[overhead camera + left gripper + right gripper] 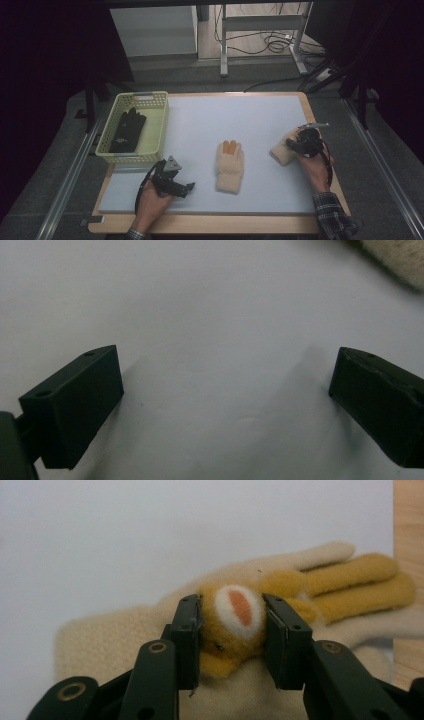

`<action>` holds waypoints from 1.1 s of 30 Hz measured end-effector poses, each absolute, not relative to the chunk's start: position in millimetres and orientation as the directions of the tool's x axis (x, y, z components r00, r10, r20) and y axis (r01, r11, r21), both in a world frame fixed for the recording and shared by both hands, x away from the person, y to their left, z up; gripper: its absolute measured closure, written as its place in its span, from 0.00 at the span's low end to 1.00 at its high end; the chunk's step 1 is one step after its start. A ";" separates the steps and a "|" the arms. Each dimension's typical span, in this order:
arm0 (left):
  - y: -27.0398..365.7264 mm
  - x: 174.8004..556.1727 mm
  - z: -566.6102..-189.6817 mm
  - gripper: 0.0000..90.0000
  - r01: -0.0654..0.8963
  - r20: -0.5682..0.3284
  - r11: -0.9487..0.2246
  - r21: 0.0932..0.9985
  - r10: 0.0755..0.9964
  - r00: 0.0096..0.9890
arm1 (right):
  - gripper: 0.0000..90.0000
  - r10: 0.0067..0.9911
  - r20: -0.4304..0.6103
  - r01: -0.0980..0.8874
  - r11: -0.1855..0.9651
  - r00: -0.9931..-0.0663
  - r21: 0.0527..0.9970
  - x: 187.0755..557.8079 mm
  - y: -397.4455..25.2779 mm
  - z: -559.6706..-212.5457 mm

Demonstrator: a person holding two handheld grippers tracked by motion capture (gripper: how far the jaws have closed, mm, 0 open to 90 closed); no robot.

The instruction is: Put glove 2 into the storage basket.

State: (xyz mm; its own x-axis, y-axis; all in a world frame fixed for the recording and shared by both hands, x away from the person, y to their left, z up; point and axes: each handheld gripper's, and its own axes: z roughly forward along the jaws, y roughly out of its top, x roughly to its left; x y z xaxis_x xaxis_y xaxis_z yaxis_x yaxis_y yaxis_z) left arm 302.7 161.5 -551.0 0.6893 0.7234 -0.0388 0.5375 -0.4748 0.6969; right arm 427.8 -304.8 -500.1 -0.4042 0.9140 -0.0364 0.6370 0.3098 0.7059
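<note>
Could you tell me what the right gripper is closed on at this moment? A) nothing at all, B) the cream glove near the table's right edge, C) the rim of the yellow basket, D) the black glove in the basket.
B: in the right gripper view, the right gripper has its jaws pinching the tan patch on the cream glove, while the left gripper stands open.

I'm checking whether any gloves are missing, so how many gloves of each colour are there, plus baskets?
Cream gloves: 2, one mid-mat, one in the right gripper
Black gloves: 1, in the basket
Baskets: 1
Total: 4
</note>
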 end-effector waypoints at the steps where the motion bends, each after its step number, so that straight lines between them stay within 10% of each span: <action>1: 161.5 302.7 -551.0 0.01 0.538 -0.039 -0.475 0.697 0.723 0.689 | 0.68 0.909 -0.035 0.628 0.315 -0.416 0.712 426.2 -303.5 -497.5; 33: 161.6 302.8 -551.0 0.01 0.536 -0.038 -0.475 0.698 0.723 0.690 | 0.67 0.468 -0.007 0.309 0.594 -0.883 0.742 353.9 -154.5 -435.9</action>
